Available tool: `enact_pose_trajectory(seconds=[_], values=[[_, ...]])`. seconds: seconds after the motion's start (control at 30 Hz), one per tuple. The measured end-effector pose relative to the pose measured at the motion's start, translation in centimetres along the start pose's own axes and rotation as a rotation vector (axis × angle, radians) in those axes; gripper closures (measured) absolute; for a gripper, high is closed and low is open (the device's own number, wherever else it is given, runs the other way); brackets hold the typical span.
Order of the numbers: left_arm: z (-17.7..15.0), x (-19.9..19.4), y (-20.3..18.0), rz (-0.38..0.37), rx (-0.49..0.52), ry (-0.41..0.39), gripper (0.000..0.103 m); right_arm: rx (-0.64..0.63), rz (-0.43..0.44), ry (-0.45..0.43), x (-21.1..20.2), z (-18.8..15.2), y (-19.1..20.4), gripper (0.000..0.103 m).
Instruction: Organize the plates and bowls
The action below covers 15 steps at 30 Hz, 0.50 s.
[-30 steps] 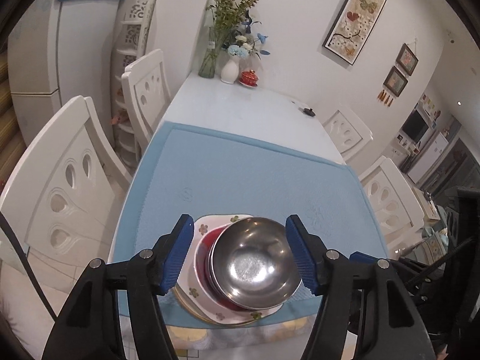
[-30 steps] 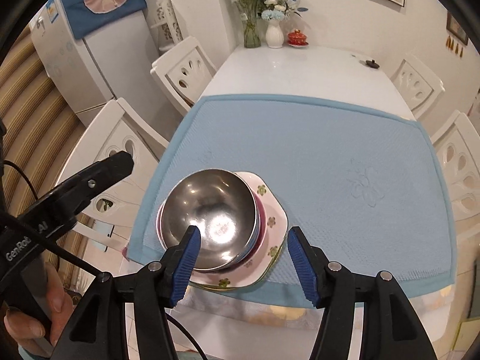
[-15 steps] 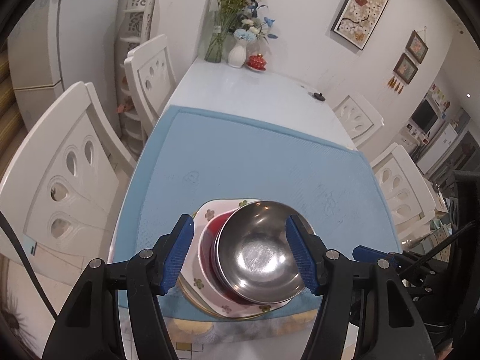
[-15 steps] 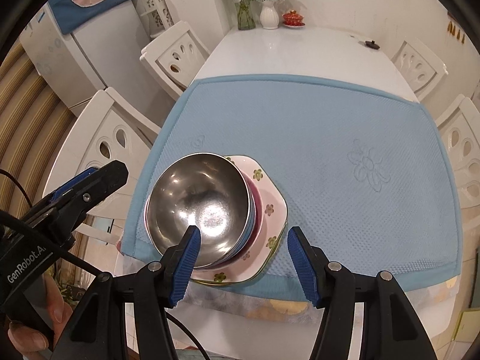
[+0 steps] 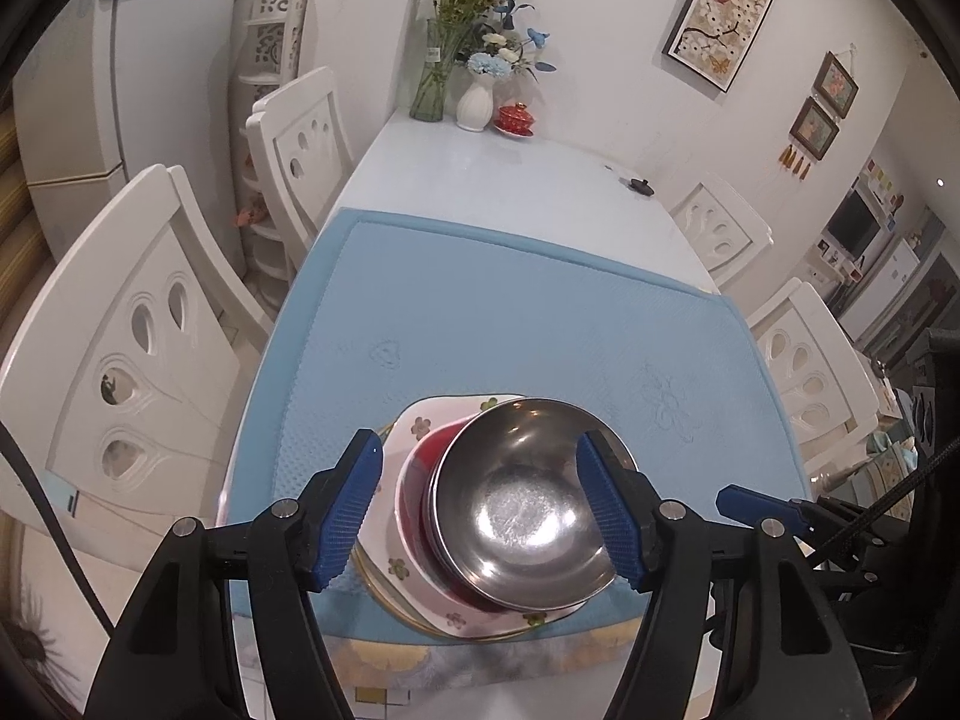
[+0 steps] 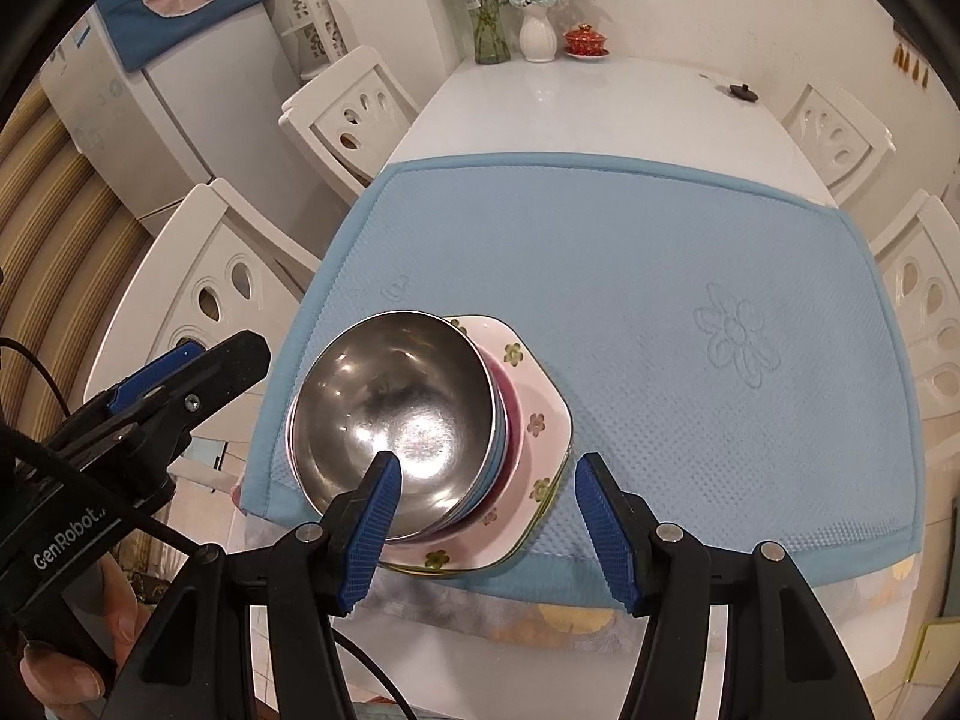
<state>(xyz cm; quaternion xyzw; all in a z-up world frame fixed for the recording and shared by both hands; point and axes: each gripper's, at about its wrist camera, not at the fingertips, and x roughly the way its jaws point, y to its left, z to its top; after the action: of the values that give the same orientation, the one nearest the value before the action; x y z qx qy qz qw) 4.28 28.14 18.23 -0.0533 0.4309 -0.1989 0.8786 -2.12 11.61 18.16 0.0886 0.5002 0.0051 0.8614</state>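
Observation:
A steel bowl [image 5: 521, 504] sits on top of a stack: red and blue bowls under it, all on a floral white plate [image 5: 414, 546] at the near edge of the blue mat [image 5: 510, 312]. My left gripper [image 5: 489, 513] is open and empty, held above the stack with its jaws on either side. My right gripper [image 6: 486, 525] is open and empty, above the near edge of the same stack, where the steel bowl [image 6: 396, 414] and the floral plate [image 6: 540, 414] show. The left gripper [image 6: 150, 384] also shows at the left of the right wrist view.
White chairs [image 5: 138, 348] stand along both sides of the white table [image 6: 600, 102]. A glass vase with flowers [image 5: 438, 78], a white vase [image 5: 477, 102] and a red lidded cup [image 5: 515, 119] stand at the far end. A small black object [image 5: 639, 185] lies near the right edge.
Both grippers have pulled back and up a little from the stack, so it sits lower and nearer in the views. The stack has not moved. Both grippers stay open.

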Motion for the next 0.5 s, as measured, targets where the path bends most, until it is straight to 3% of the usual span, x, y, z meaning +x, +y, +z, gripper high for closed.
enact_pose_trajectory(seconds=[0.5], values=[[-0.36,-0.11,-0.66,0.012,0.025,0.0,0.038,0.027,0.017,0.007,0.08,-0.4,-0.67,0.045]])
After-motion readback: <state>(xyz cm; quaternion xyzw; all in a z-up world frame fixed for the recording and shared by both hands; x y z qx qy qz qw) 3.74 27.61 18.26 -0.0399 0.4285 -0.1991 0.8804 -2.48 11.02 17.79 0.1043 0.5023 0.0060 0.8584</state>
